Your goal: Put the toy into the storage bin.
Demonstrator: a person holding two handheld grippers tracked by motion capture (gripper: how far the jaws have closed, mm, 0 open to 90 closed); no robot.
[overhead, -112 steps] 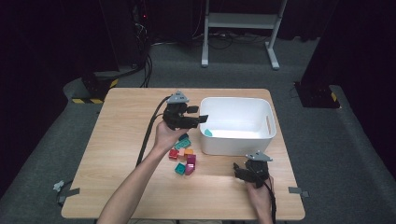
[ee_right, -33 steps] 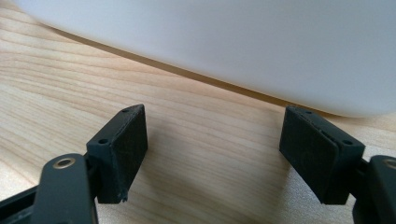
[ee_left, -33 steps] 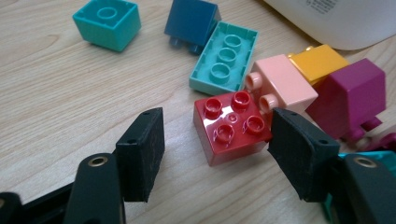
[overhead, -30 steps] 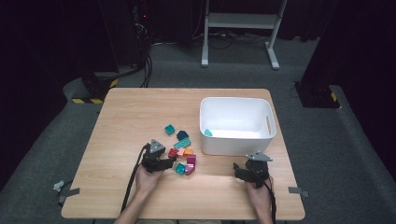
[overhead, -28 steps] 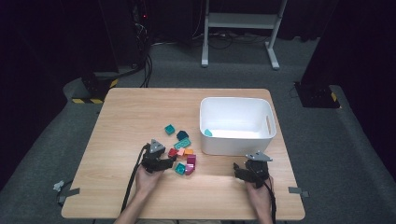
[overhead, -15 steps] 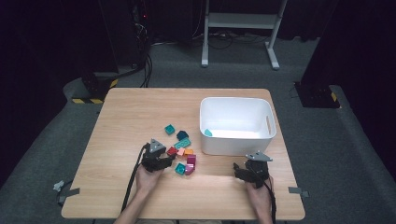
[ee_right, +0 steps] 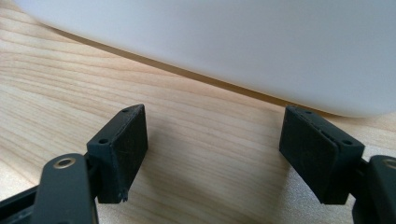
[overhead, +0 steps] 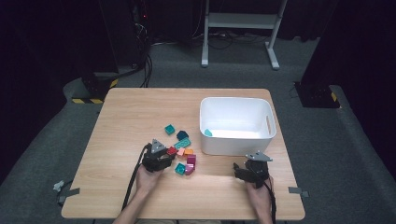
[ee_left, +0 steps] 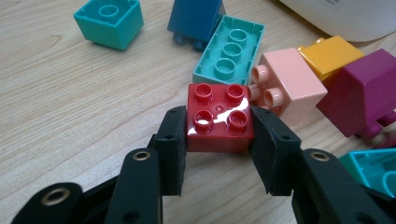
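A red four-stud brick (ee_left: 219, 119) lies on the wooden table (overhead: 130, 121) at the near left of the brick pile (overhead: 182, 154). My left gripper (ee_left: 219, 137) has just been closing its jaws, and both pads now press on the brick's sides. From above, the left gripper (overhead: 159, 159) sits low on the table with the red brick (overhead: 172, 150) at its tip. My right gripper (ee_right: 215, 149) stands open with nothing between its pads, just before the white bin's wall (ee_right: 233, 46). The high view shows the right gripper (overhead: 250, 169) near the bin's front right corner.
Around the red brick lie a long teal brick (ee_left: 229, 56), a pink one (ee_left: 285, 86), orange (ee_left: 329, 53), magenta (ee_left: 364, 88), dark blue (ee_left: 196, 18) and a square teal brick (ee_left: 108, 21). The white bin (overhead: 236, 100) holds a teal piece (overhead: 208, 132).
Since the earliest frame my left gripper has come from beside the bin down to the brick pile. Over the last second neither hand has shifted.
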